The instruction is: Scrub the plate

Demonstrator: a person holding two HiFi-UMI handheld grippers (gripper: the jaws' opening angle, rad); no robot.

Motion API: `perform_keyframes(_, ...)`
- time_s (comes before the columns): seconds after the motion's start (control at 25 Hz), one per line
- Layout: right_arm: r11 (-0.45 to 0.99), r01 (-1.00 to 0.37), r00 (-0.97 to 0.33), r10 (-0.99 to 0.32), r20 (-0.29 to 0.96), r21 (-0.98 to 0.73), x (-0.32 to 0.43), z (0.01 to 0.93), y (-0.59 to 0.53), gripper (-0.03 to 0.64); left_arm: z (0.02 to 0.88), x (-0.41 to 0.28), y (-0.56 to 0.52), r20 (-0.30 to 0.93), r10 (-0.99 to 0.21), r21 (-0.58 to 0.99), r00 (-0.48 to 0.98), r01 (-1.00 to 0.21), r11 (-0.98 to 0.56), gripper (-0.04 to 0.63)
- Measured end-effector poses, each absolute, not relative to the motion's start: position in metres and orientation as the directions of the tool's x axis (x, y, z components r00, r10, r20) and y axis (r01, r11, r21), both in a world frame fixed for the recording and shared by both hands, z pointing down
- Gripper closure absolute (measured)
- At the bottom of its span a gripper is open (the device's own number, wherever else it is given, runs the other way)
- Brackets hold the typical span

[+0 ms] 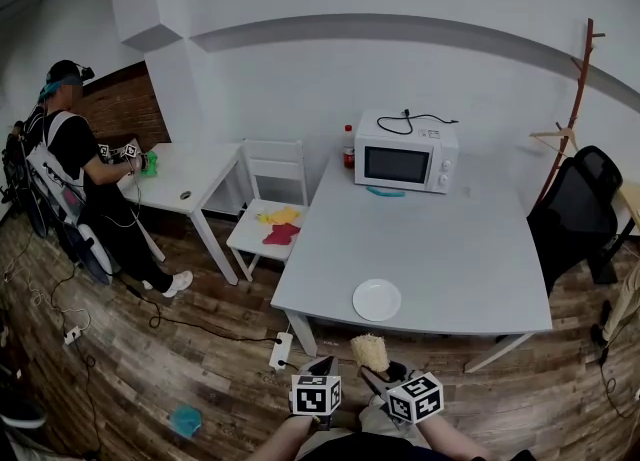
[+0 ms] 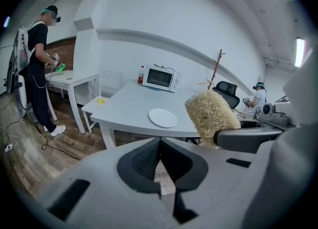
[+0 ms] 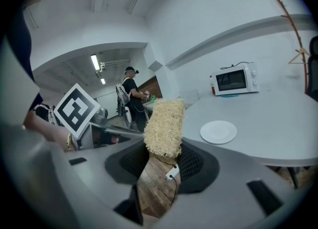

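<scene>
A round white plate [image 1: 376, 300] lies near the front edge of the grey table [image 1: 450, 249]; it also shows in the left gripper view [image 2: 163, 117] and the right gripper view [image 3: 218, 131]. My right gripper [image 3: 161, 156] is shut on a straw-coloured loofah scrubber [image 3: 164, 127], which sticks up from its jaws, short of the table and below the plate in the head view [image 1: 369, 351]. My left gripper [image 2: 159, 143] is shut with nothing in it and sits just left of the scrubber [image 2: 211, 116]. Both marker cubes show at the bottom of the head view.
A white microwave [image 1: 407, 152] and a red-capped bottle [image 1: 348, 146] stand at the table's far side. A white chair [image 1: 270, 219] with yellow and red cloths is on the left, where a person [image 1: 75, 159] works at a small table [image 1: 190, 181]. A black office chair [image 1: 580, 211] stands right, a power strip [image 1: 280, 351] on the floor.
</scene>
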State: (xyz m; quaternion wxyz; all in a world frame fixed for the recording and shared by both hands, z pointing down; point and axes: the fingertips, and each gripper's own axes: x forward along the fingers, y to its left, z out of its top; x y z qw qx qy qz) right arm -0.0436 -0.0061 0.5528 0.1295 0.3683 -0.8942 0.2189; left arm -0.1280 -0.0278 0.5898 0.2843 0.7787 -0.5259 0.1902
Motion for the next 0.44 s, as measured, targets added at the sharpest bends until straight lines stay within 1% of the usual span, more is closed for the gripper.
perform_keyframes(0.44, 0.646, -0.707, -0.7, -0.583, 0.412, -0.287, -0.054, 0.56, 0.006, 0.446, 0.589, -0.137, -0.023, 0.59, -0.718, 0.248, 0.37, -0.929, -0.274, 0.577)
